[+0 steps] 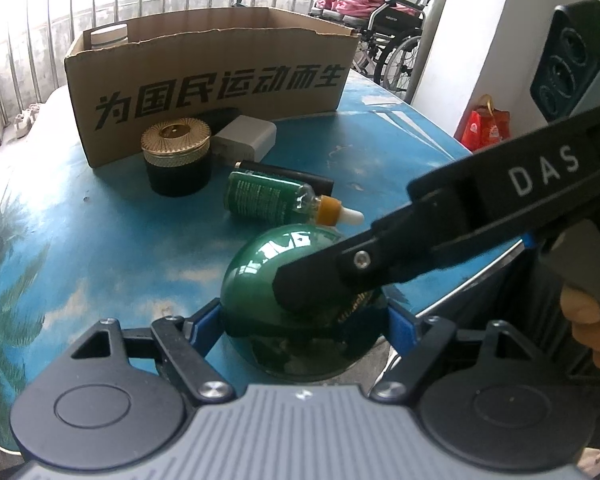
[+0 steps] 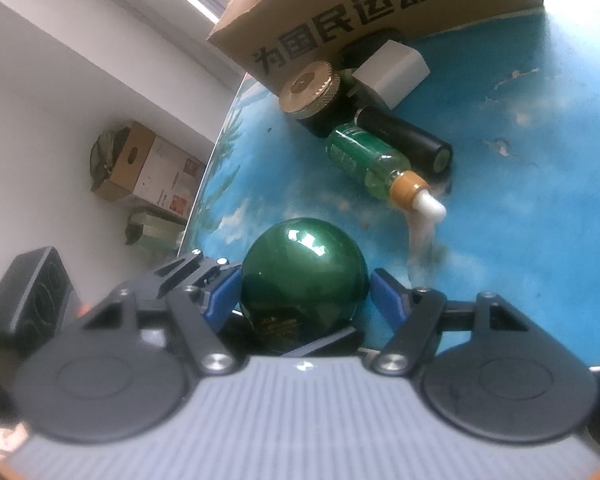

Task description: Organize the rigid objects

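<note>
Right gripper (image 2: 305, 292) blue pads flank glossy green dome jar (image 2: 304, 276) on blue table (image 2: 520, 240); dropper bottle (image 2: 374, 166) lying beyond, cardboard box (image 2: 380, 12) behind.

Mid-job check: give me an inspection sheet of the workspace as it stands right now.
Surface: round blue table with a printed sky and palms, paint scuffed.
Job's things: green ball-shaped bottle near the edge; dropper bottle and black tube lying down; gold-lidded jar upright; white charger; cardboard box behind, a jar inside.
Clutter: nothing seen.
Grippers: left gripper and right gripper both straddle the green bottle; whether the pads press on it cannot be told.
Cables: nothing seen.
Surroundings: wheelchair, railing, red bag.
</note>
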